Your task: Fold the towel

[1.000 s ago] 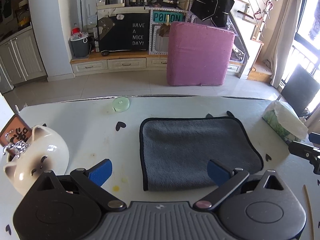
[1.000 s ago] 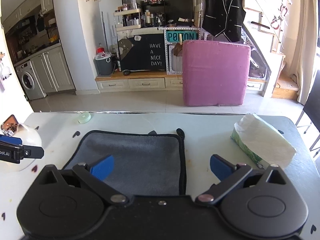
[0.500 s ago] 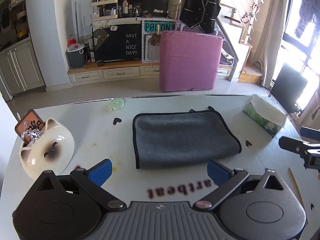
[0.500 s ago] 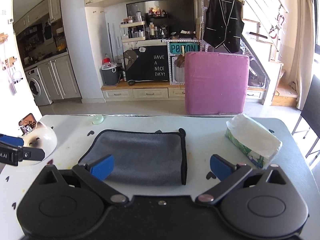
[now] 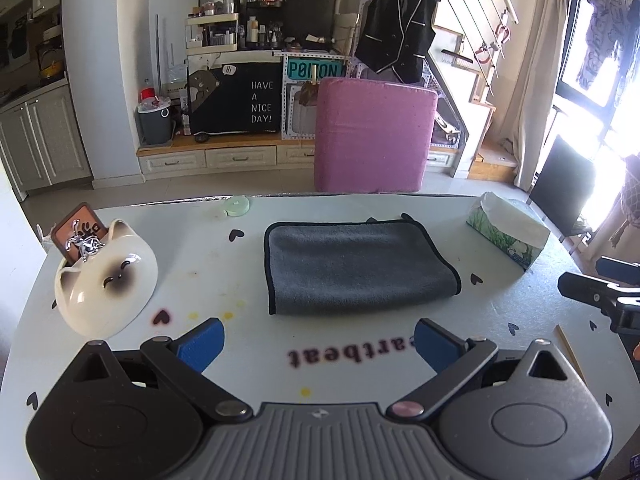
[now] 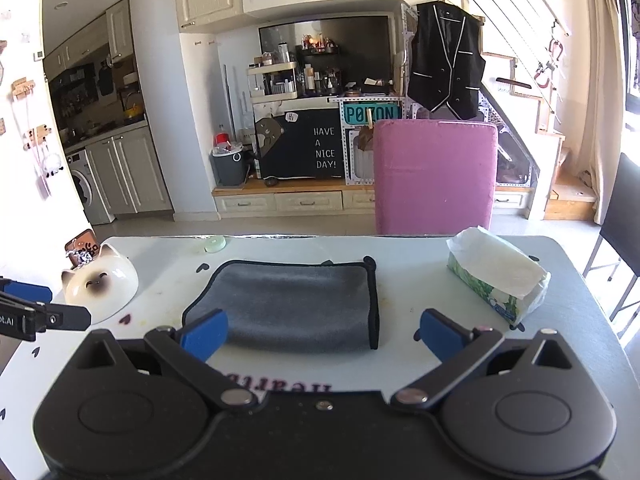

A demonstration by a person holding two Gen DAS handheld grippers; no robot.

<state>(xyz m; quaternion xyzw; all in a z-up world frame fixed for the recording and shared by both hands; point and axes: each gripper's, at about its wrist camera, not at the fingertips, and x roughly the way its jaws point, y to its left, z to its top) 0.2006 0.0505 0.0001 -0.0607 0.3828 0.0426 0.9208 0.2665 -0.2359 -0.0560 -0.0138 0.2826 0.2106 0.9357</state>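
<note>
A grey towel (image 5: 352, 268) with black trim lies folded flat in the middle of the white table (image 5: 224, 272); it also shows in the right wrist view (image 6: 296, 306). My left gripper (image 5: 316, 344) is open and empty, held above the table's near edge, short of the towel. My right gripper (image 6: 322, 334) is open and empty, raised over the near edge, its left fingertip (image 6: 204, 334) overlapping the towel's near corner in view. Each gripper shows at the edge of the other's view: the right (image 5: 600, 288) and the left (image 6: 44, 316).
A white cat-shaped bowl (image 5: 106, 280) sits at the table's left with a brown holder (image 5: 78, 228) behind it. A tissue pack (image 5: 508, 234) lies at the right. A small green disc (image 5: 237, 205) is at the far edge. A pink chair (image 5: 374, 134) stands beyond.
Both grippers have pulled back and upward from the towel, which now looks smaller and farther. The towel lies still. Both stay open.
</note>
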